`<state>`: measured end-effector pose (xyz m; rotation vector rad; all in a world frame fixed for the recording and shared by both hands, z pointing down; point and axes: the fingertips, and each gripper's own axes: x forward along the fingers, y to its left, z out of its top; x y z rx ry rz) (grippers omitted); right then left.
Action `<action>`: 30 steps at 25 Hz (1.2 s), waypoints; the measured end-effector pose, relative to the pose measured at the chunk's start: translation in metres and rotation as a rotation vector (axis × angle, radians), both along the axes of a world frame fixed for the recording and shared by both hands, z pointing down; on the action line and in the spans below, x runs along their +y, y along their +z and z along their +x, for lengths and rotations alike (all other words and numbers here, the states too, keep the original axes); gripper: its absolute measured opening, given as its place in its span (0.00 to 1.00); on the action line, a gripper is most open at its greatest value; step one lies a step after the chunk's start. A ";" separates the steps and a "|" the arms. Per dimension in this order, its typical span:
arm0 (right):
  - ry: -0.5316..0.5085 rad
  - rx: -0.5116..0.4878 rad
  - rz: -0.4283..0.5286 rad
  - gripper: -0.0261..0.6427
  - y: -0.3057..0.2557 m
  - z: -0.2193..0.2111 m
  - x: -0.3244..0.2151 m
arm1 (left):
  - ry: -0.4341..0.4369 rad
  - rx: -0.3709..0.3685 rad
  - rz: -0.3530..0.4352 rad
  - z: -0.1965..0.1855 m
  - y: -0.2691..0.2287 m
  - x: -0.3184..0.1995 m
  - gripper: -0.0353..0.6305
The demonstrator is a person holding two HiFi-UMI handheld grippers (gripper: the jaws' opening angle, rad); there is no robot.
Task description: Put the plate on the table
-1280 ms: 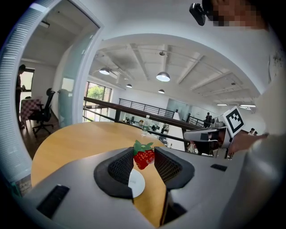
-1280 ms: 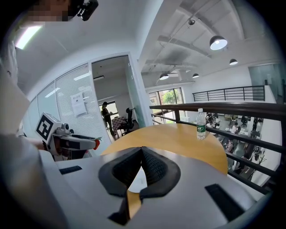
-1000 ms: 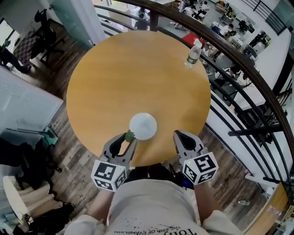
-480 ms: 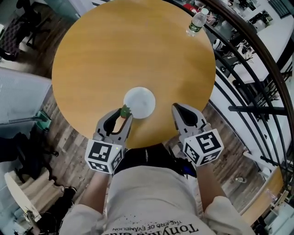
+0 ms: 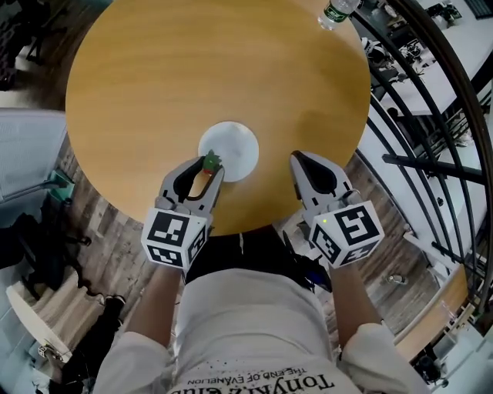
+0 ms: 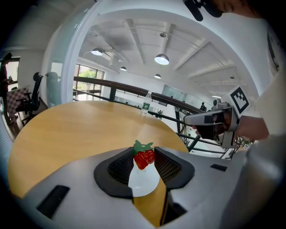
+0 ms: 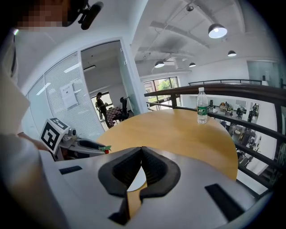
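Note:
A small white plate [image 5: 229, 150] lies flat on the round wooden table [image 5: 192, 69], near its front edge. My left gripper [image 5: 206, 168] hovers just left of the plate's near rim, shut on a red strawberry with green leaves [image 5: 209, 162]. In the left gripper view the strawberry [image 6: 144, 156] sits pinched between the dark pads, and the plate [image 6: 144, 180] shows below it. My right gripper [image 5: 299, 160] hangs right of the plate over the table's edge, its jaws together with nothing in them. A sliver of the plate [image 7: 138, 179] shows under them in the right gripper view.
A clear water bottle [image 5: 337, 11] stands at the table's far right edge, seen too in the right gripper view [image 7: 202, 106]. A dark metal railing [image 5: 431, 115] curves round the right side. Wooden floor and a bag [image 5: 46, 254] lie to the left.
Both grippers have sunk a little toward the table beside the plate, and the head view has tipped closer. The strawberry stays in the left jaws. The plate has not moved.

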<state>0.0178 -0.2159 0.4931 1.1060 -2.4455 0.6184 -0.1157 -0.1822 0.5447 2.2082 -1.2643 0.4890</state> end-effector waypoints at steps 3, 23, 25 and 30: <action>0.012 -0.004 -0.016 0.07 0.011 0.001 -0.006 | 0.014 -0.021 -0.023 0.000 0.018 -0.005 0.29; 0.058 -0.018 -0.096 0.07 0.062 0.002 -0.008 | 0.198 -0.260 -0.137 0.020 0.129 -0.026 0.29; 0.064 -0.016 -0.101 0.07 0.064 0.004 -0.007 | 0.203 -0.272 -0.143 0.020 0.133 -0.025 0.29; 0.070 -0.019 -0.103 0.07 0.068 0.004 -0.007 | 0.212 -0.295 -0.142 0.019 0.140 -0.029 0.29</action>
